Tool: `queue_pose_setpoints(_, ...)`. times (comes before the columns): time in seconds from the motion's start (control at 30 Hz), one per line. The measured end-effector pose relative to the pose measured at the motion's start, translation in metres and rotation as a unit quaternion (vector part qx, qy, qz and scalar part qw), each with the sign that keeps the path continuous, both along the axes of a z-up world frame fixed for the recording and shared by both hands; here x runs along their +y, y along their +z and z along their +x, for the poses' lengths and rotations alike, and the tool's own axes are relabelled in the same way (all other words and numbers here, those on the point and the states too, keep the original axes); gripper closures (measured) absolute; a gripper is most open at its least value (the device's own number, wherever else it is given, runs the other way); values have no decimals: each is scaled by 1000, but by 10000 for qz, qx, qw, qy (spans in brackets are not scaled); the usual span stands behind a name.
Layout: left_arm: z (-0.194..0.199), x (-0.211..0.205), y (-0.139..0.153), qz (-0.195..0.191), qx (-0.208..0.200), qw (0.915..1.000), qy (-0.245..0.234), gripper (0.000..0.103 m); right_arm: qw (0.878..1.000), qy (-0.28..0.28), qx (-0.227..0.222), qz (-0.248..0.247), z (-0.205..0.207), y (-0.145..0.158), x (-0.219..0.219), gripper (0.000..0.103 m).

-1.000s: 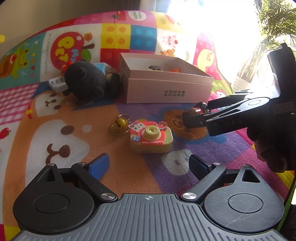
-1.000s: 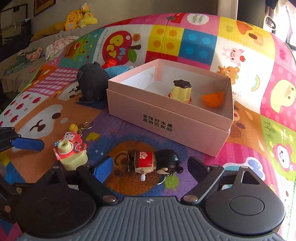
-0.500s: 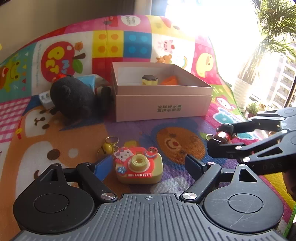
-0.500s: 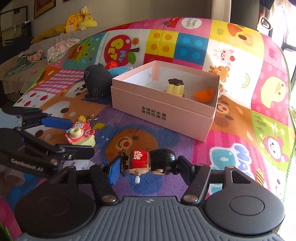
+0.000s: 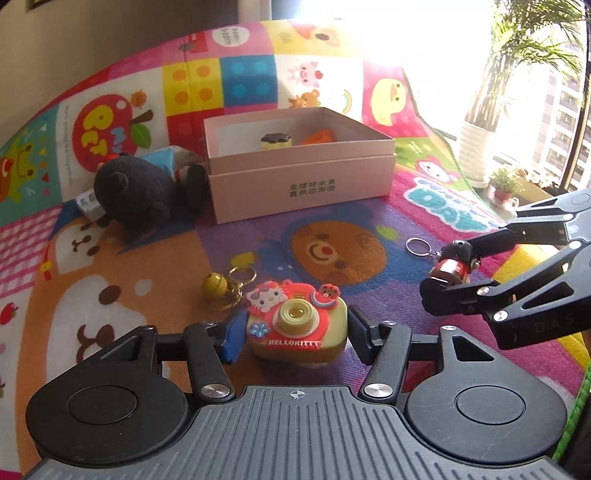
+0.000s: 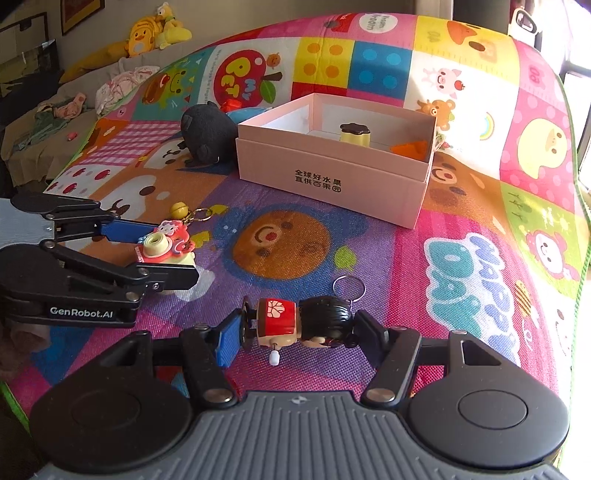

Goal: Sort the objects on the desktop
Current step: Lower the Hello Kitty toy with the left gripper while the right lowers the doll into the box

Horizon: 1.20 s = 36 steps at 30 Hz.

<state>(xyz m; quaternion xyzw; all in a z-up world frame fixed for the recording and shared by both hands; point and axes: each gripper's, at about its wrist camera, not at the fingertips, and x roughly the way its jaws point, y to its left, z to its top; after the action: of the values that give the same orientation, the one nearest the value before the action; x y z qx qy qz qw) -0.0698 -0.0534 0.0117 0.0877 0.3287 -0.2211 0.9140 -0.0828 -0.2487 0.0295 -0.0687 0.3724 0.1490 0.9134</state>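
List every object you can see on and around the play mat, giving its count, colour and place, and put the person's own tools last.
Play mat: one, multicoloured cartoon squares, under everything.
Box: one, pink, open, far middle of mat.
Pudding toy: one, yellow with brown top, inside box.
Orange piece: one, orange, inside box beside pudding toy.
Plush toy: one, black, left of box.
Toy camera: one, red and yellow, between left gripper's fingers.
Bell keychain: one, yellow with gold ring, on mat behind camera.
Doll keychain: one, red body, black hair, silver ring, in right gripper.
Stuffed toys: yellow, distant sofa; count unclear.
Potted plant: one, green, white pot, by window.
Left gripper: closing around toy camera.
Right gripper: shut on doll keychain.
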Motion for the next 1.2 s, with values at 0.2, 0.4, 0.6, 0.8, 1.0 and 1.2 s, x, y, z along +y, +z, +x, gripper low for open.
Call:
queue_pose_setpoints(0.2,-6,3,51,-178,-695,9974,-105,41,9946,-275,-1000,-57,-8,57,-15,39)
queue_pose_setpoints(0.4,19,-6,120,-410,-1819,9824,-123,41,9758,-595,-2060,430,4,136,-39,39)
queue_pose_setpoints(0.6,71,-33,136,-571,-2098,9761,-50,41,9683,-916,-2252,577,54,165,-46,39)
queue_pose_setpoints(0.8,132,-53,89,-664,-1476,9868,47,41,9784,-1113,-1686,431,109,137,-40,39)
queue_pose_setpoints(1.0,132,-34,57,-784,-1109,9907,-88,8,9853,-1164,-1155,470,139,106,-38,39)
queue_pose_setpoints(1.2,92,2,39,-611,-1016,9929,123,7,9908,-1112,-595,486,162,73,-28,39)
